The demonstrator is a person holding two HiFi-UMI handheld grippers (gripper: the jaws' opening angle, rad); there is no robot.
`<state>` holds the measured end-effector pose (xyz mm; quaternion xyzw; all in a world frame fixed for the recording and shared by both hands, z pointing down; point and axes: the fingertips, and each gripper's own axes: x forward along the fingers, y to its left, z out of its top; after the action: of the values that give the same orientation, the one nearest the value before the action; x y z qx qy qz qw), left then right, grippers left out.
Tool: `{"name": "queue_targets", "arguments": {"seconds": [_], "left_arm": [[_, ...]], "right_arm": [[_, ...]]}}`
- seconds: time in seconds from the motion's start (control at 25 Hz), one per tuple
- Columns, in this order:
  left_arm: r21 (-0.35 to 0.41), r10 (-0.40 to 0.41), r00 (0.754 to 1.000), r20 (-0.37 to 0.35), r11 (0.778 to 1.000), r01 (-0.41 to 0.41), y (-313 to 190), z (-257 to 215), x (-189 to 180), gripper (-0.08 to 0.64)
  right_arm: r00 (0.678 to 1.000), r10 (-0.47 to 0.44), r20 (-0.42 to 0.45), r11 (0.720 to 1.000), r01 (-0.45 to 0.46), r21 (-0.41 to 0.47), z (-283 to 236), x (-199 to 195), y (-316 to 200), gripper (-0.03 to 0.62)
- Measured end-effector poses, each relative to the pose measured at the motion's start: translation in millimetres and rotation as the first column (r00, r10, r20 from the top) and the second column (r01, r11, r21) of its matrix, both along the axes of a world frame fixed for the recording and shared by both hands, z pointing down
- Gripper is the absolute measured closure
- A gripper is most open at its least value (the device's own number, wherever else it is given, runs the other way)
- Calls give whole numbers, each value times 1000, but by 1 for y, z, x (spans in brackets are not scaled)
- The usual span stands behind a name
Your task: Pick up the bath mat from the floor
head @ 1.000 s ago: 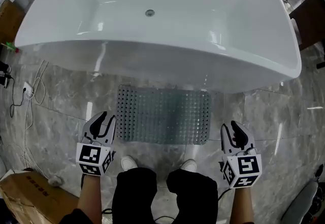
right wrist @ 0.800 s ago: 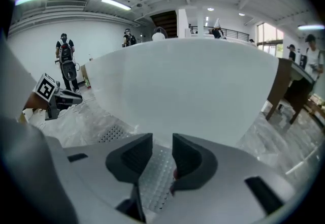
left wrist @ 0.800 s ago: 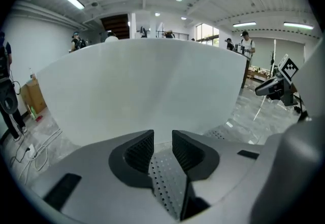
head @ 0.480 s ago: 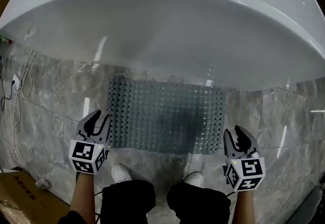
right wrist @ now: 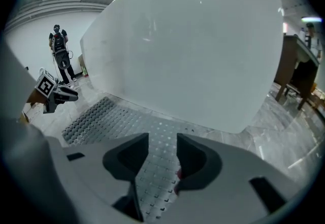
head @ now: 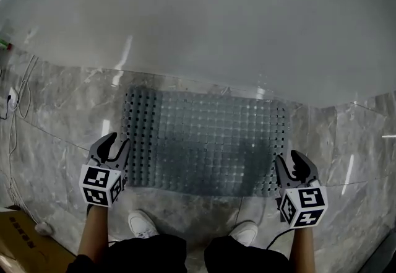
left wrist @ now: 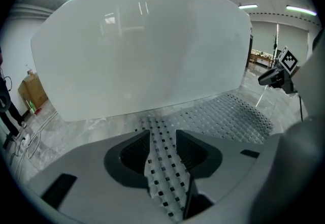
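**Grey mat still flat as both claws spread over its ends**

White tub [head: 198, 24] now fills the top of the head view. A second ago its whole basin and drain showed, so the person has bent well down towards the marble floor [head: 55, 123]. The mat [head: 204, 142] looks bigger for it. It lies flat on the floor, its far edge against the foot of the tub, with no corner lifted.

Both claws have come forward too. They were short of the mat's near edge a second ago, and now each sits at one end. The left claw [head: 115, 142] is at the left end and the right claw [head: 289, 159] is at the near right corner.

Both sets of jaws are opening, and each gripper view shows a clear gap with the mat's holed surface beneath it. Neither claw is pinching anything yet. From where I stand this looks like the last of the reach, with the grab and the lift still to do.

White shoes [head: 142, 223] stand just behind the mat's near edge.

As for writing, I can read none. The cubes [head: 99, 184] carry only black-and-white square patterns. I see no brand on the tub or mat, and the box [head: 12, 247] corner shows no legible print.
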<state>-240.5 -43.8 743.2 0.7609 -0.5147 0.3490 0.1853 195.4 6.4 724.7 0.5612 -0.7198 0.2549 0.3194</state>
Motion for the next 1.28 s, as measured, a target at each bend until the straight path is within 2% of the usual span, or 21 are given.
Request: {"name": "queue_targets", "arguments": {"seconds": [0.24, 0.48, 0.8, 0.96, 1.16, 1.28], "left_arm": [[-82, -23, 999, 28, 996, 25, 9, 61, -30, 355], [-195, -70, 996, 53, 978, 79, 25, 108, -55, 299], [-271, -92, 993, 79, 956, 110, 29, 134, -67, 258], [-299, -82, 993, 85, 949, 104, 27, 142, -69, 234], [-352, -98, 994, 46, 930, 107, 27, 156, -67, 235], [-361, -102, 995, 22, 927, 103, 27, 159, -63, 251]], "right_arm": [[999, 44, 7, 996, -43, -74, 65, 18, 20, 383], [997, 79, -12, 972, -79, -221, 123, 34, 48, 340], [988, 147, -37, 926, -151, -346, 163, 57, 58, 307], [987, 158, 12, 903, -139, -407, 172, 63, 56, 277], [987, 160, 25, 873, -130, -469, 176, 64, 55, 258], [989, 149, 14, 863, -123, -490, 176, 65, 54, 258]]}}
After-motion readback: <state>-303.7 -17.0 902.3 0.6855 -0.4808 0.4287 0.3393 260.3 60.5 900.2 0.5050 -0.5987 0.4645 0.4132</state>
